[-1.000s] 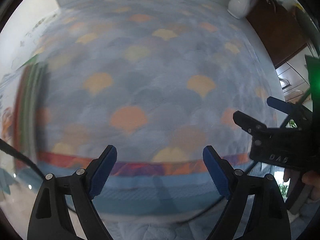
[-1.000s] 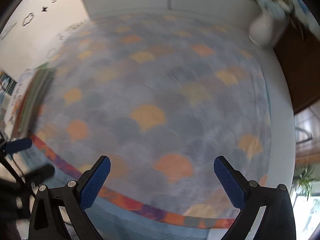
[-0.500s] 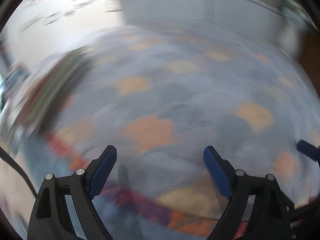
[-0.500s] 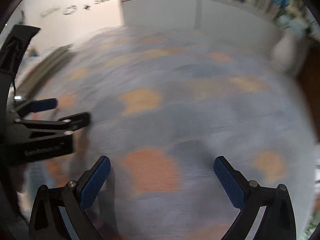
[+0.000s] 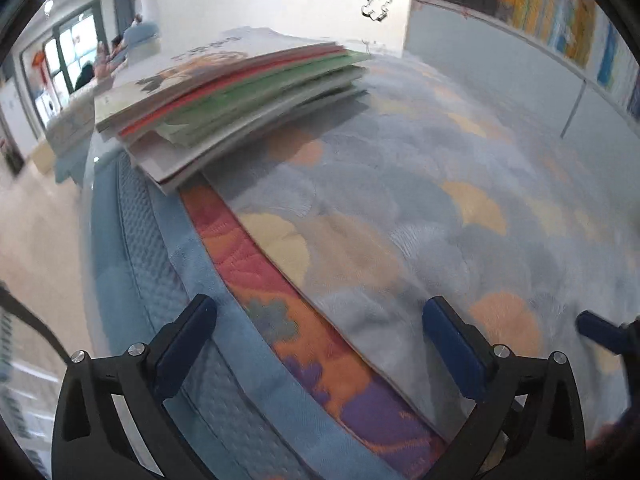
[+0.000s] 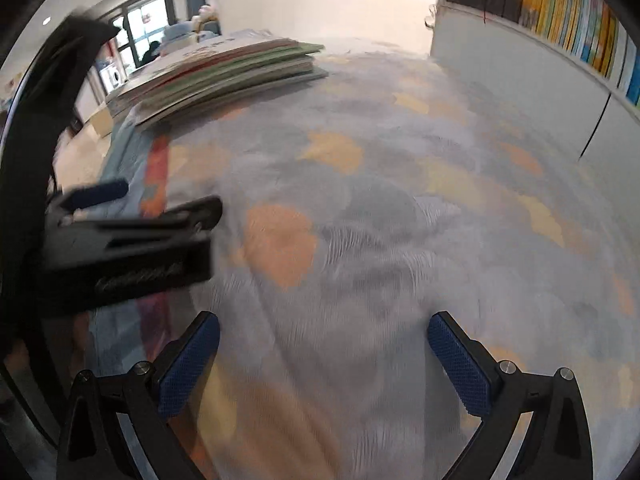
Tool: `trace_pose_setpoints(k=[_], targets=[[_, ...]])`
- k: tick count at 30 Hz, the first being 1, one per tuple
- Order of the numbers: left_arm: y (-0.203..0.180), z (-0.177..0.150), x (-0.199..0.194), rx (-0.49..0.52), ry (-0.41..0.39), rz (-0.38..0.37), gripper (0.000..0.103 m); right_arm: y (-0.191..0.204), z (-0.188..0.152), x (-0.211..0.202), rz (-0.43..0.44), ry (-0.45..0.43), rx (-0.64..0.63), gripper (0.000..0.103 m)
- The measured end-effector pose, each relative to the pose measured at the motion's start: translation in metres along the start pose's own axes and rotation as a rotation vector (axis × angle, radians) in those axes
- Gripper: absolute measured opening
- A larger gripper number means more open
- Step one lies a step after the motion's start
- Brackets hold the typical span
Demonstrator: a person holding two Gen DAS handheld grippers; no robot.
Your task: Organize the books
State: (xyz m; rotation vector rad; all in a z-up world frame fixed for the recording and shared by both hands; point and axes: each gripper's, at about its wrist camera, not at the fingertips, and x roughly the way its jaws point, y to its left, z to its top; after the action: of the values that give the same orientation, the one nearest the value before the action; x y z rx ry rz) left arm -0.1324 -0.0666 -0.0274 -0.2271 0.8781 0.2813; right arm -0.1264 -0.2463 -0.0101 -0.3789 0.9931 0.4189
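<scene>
A scallop-patterned blanket [image 5: 400,208] covered the surface; a stack of books [image 5: 232,100] lay at its corner. The left gripper [image 5: 320,344] was opening, empty; the right gripper [image 6: 324,360] stood wide, empty. Motion blur hid the book titles.

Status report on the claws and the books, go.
Left claw opening, nothing between its fingers. Right claw open, empty. Book stack untidy at the bed's far corner, untouched. Nothing in the way.

Left tool [image 5: 320,344] angled steeply downward, jaws opening wide, nothing between blue pads [image 5: 184,344]; right tool [image 6: 324,360] likewise tilted down, jaws spread wide and empty; the two tools side by side, each one's fingers in other's view, both blurred
</scene>
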Motion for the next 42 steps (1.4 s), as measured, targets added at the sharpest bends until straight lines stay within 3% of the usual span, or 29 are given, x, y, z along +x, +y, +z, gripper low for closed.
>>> trace_pose_setpoints(k=[4,42], targets=[[-0.0011,-0.0091,-0.0005,0.006,0.002,0.005,0.103,0.0069,0.0088,0.0096,-0.038,-0.020,0.010,0.103],[-0.0005,-0.0118,-0.0006,0.008,0.002,-0.004,0.103,0.0058,0.0077,0.0085,-0.035,-0.023,0.015,0.103]])
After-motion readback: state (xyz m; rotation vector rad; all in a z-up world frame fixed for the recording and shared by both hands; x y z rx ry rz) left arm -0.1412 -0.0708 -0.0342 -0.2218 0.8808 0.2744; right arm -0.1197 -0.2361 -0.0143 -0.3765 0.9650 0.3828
